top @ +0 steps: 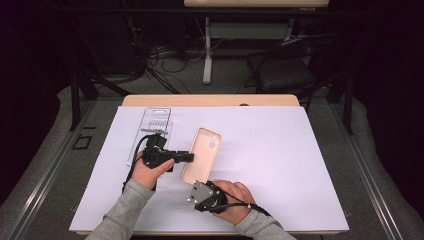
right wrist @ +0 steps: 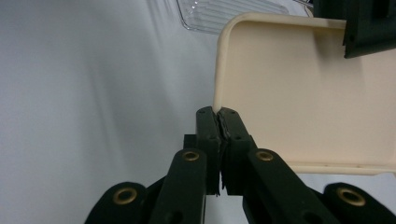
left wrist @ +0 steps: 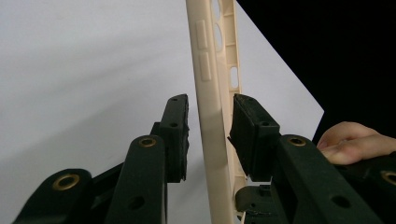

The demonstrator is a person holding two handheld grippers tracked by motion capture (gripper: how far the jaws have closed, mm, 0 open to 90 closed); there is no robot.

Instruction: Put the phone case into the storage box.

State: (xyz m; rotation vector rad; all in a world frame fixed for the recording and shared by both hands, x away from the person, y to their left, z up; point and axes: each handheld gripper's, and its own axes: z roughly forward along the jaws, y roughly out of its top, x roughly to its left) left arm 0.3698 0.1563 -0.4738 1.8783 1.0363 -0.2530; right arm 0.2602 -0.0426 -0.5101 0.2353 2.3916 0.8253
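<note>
The right tongs (right wrist: 218,114) are clamped on the near edge of the beige phone case (top: 201,154), holding it just above the desk (top: 280,165). The left tongs (left wrist: 210,121) stand apart, straddling the case's side wall, one pad at the wall and the other just clear. The step looks like taking a second grip; next, the left tongs need to pinch that wall squarely, with the clear plastic package (top: 154,125) lying just beyond the case.

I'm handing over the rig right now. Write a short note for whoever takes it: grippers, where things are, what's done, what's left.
Right gripper: shut on the near rim of the beige phone case.
Left gripper: jaws straddle the case's side wall, pads not yet pressing.
Clear plastic package lies on the white sheet, beyond the left gripper.
Done: case pinched at one edge.
Left: probably close the left gripper on the wall.
</note>
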